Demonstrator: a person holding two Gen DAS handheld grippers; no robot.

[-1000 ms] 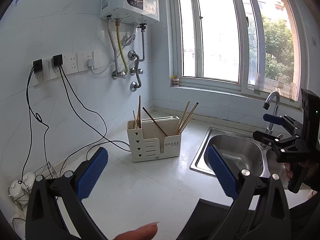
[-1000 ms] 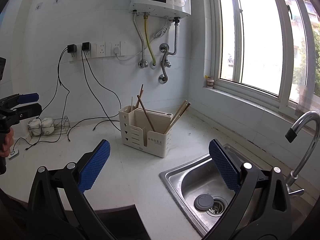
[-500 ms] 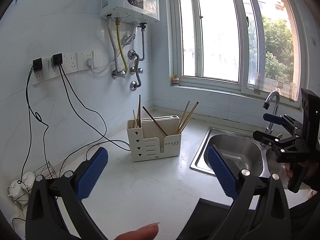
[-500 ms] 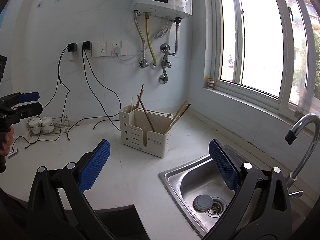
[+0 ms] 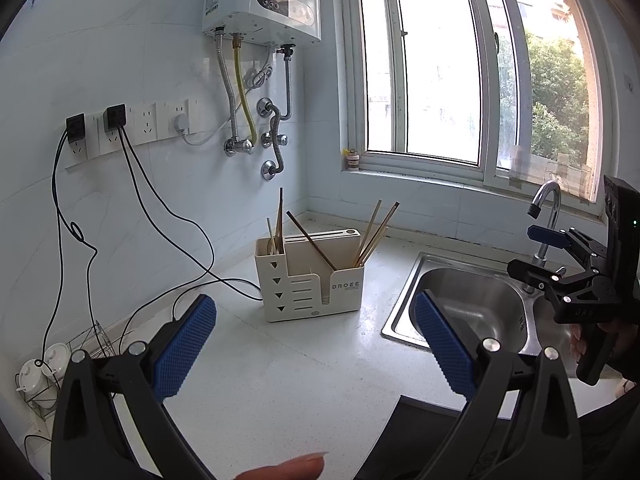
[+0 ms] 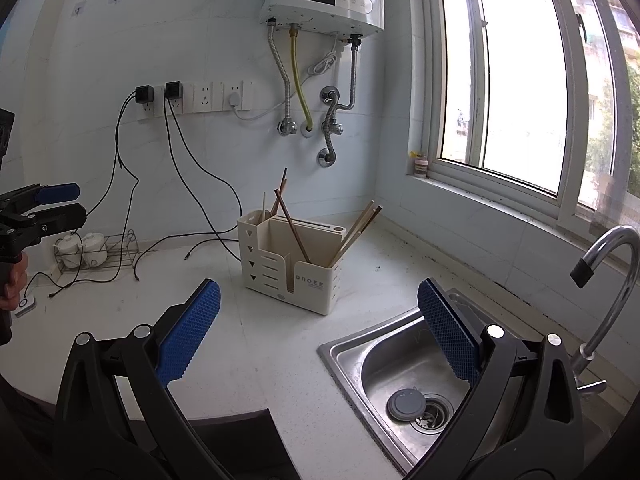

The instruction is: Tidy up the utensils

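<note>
- Little has shifted since a second ago: both my claws hang over the counter (image 5: pixel 280 380) in nearly the same spots, well back from the rack.
- My left gripper (image 5: pixel 316 344) is spread wide, nothing between its blue pads.
- My right gripper (image 6: pixel 320 332) is equally wide and empty, above the sink (image 6: pixel 404 364) edge.
- The cream utensil holder (image 6: pixel 292 268) stands upright near the corner, chopsticks (image 6: pixel 356 232) leaning inside different compartments.

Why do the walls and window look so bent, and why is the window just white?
Left wrist view: the fisheye lens bows the window frame and darkens the corners; daylight washes out the left panes. Right wrist view: same bending, glare on the sink, and the utensil holder stays sharp.
</note>
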